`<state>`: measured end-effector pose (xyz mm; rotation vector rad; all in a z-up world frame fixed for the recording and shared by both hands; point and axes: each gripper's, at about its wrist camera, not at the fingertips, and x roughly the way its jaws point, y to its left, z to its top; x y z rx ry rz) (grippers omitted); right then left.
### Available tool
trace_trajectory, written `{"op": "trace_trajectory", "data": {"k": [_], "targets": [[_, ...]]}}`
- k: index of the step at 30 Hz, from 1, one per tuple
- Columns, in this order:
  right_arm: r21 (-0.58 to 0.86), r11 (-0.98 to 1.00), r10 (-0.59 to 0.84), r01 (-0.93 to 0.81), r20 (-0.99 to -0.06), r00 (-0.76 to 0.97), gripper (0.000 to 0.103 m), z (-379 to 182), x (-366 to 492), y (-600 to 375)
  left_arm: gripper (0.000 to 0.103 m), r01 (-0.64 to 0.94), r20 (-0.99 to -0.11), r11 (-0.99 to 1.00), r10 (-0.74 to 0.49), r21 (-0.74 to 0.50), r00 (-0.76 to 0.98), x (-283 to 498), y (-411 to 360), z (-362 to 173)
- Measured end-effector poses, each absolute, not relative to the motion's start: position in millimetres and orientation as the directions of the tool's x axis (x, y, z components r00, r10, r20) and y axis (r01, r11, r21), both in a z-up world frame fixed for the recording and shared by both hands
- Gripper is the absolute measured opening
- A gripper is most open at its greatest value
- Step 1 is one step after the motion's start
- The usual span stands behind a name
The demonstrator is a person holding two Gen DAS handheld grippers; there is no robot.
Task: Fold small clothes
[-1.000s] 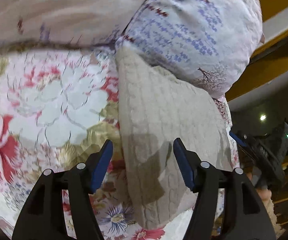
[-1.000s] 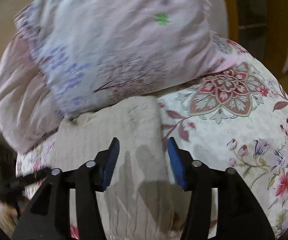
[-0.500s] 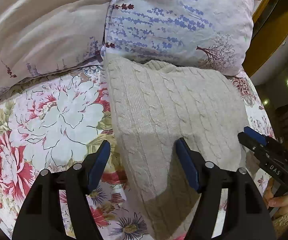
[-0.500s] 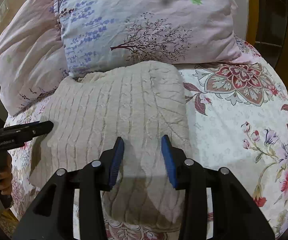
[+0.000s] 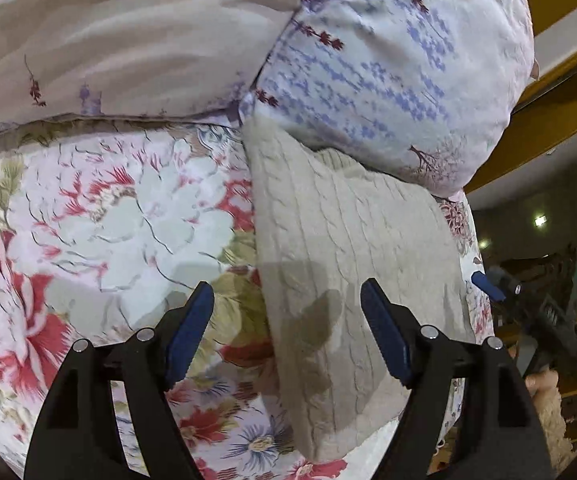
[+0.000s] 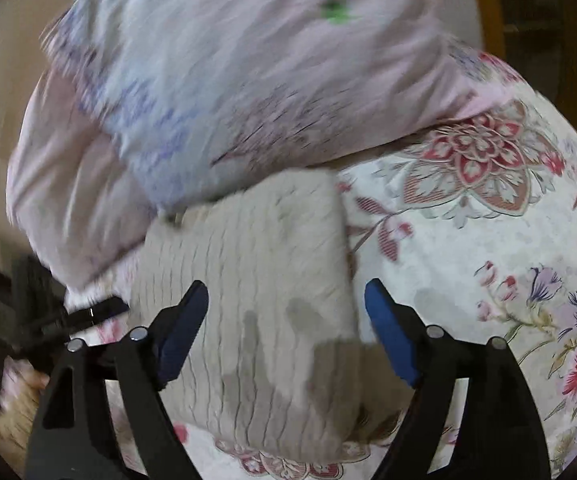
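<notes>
Lying folded on floral bedspread (image 5: 120,216), knit sweater (image 5: 340,248), both jaws just opened, gripping nothing.

A bed (image 5: 100,216) covered by a sheet printed with large red and pale flowers carries everything. A folded beige cable-knit garment (image 5: 348,248) lies flat on the sheet, its far edge tucked against a pillow (image 5: 392,60) with a lavender print. A second, pinkish pillow (image 5: 120,40) lies just beside the first.

Beige cable-knit sweater (image 5: 352,264), folded flat on bedsheet, just ahead of & below jaws, none gripping.
</notes>
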<state>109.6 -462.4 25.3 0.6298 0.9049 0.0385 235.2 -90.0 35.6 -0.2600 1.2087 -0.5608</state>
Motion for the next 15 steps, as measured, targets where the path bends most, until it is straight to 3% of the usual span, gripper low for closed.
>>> {"op": "trace_trajectory", "data": {"k": [4,12,15], "targets": [[0.603,0.735,0.352,0.31,-0.73,0.585,0.081,11.0,124.4,-490.1,0.077,0.276,-0.839,0.853,-0.503,-0.443,0.209,247.0,-95.5,33.9],[0.635,0.705,0.414,0.316,-0.73,0.544,0.084,-2.0,143.2,-496.9,0.081,0.334,-0.865,0.853,-0.473,-0.402,0.168,251.2,-119.6,29.0],[0.641,0.697,0.445,0.321,-0.738,0.507,0.084,-11.4,152.8,-493.4,0.081,0.3,-0.855,0.84,-0.504,-0.453,0.12,258.2,-123.1,18.8]]}}
